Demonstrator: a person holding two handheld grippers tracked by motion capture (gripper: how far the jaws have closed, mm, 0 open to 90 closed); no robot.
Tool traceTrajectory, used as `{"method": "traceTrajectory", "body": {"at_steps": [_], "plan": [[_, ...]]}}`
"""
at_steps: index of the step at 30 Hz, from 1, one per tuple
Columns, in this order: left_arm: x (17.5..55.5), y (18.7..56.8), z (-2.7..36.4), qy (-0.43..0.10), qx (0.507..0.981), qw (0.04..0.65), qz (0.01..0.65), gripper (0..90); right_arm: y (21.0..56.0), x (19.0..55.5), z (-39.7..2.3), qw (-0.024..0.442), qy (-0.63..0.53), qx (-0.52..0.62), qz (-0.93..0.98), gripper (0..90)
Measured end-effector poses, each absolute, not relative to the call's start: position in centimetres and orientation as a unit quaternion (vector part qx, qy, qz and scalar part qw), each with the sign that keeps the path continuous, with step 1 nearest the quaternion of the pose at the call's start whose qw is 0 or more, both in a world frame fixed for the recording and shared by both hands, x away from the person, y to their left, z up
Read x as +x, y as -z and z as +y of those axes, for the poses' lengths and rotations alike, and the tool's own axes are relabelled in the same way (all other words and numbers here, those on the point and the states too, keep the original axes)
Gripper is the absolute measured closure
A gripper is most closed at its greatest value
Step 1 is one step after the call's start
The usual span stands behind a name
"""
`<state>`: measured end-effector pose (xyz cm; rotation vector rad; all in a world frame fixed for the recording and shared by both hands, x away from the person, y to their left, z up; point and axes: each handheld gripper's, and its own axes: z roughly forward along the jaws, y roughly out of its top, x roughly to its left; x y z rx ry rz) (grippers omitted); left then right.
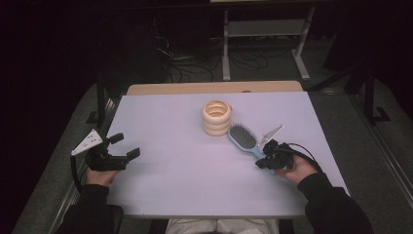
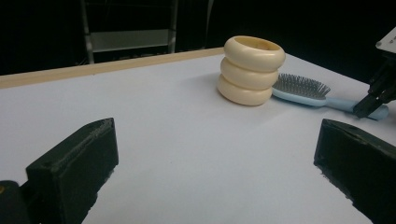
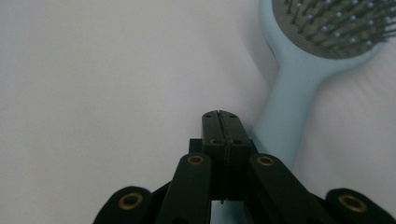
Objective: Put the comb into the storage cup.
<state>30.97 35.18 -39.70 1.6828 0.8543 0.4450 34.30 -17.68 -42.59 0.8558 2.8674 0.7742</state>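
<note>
A pale table (image 1: 195, 185) takes up the middle of the high view, with a wooden strip (image 1: 214, 88) along its far edge and a dark floor with cables and a metal stand (image 1: 265, 29) beyond it. A person's sleeves come in from the near edge, one at each side.

Near the middle of the far half stands a cream stack of rings (image 1: 216, 117), three high and upright. Just beside it, on its right, a light blue hairbrush (image 1: 245, 140) lies flat with its bristles up; the head is close to the stack, and the handle runs toward the near right.

The left gripper (image 1: 123, 147) sits low at the table's left edge, well apart from both things, jaws spread wide with only bare tabletop between them.

The right gripper (image 3: 220, 116) sits at the end of the brush handle. Its jaws are pressed together with nothing between them, their tip just left of the handle and above it.
</note>
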Motion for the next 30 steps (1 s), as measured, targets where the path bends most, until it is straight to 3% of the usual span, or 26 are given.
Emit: {"method": "traceTrajectory", "body": {"at_steps": [30], "plan": [[30.9,39.7,35.2,-0.19,0.714,0.567,0.365,0.0,41.8,34.4,-24.1,0.045,-0.266,0.35,0.897,88.8]]}}
